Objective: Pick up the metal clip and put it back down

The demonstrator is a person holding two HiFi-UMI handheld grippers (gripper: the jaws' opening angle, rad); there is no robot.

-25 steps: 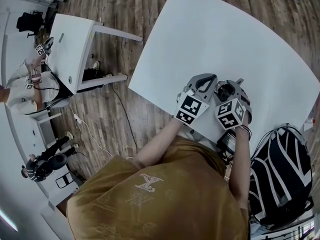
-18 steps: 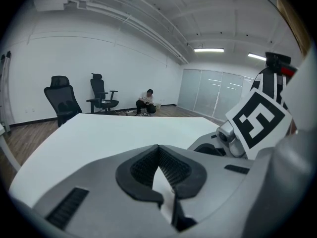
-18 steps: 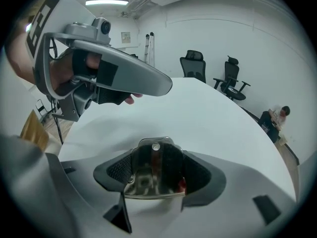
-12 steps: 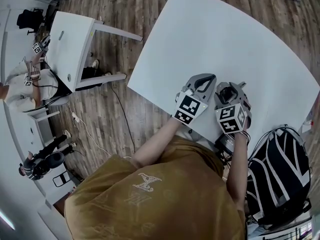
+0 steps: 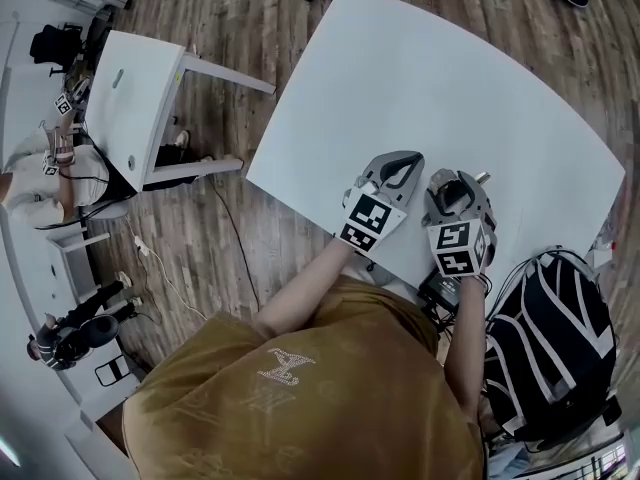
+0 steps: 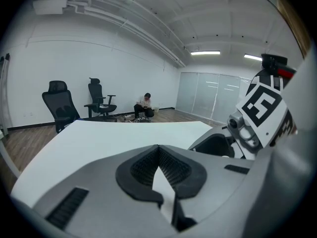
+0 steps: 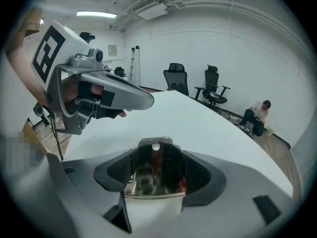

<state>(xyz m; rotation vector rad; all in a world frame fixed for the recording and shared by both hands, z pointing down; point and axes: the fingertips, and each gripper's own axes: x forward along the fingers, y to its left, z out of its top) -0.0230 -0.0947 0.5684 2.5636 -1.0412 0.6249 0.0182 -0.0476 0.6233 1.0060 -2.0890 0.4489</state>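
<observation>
The metal clip is shiny and flat, with a small hole near its top. My right gripper is shut on it, both black pads pressing its sides. In the head view the right gripper hangs over the near edge of the white table, and only a small glint of the clip shows at its tip. My left gripper is close beside it on the left. In its own view the left gripper is shut with nothing between its pads.
A black backpack lies on the floor to the right of the table. A second white table and a seated person are at far left. Office chairs stand beyond the table's far side.
Both grippers have drifted slightly left and up in the head view, still side by side. The right one stays shut on the clip.
</observation>
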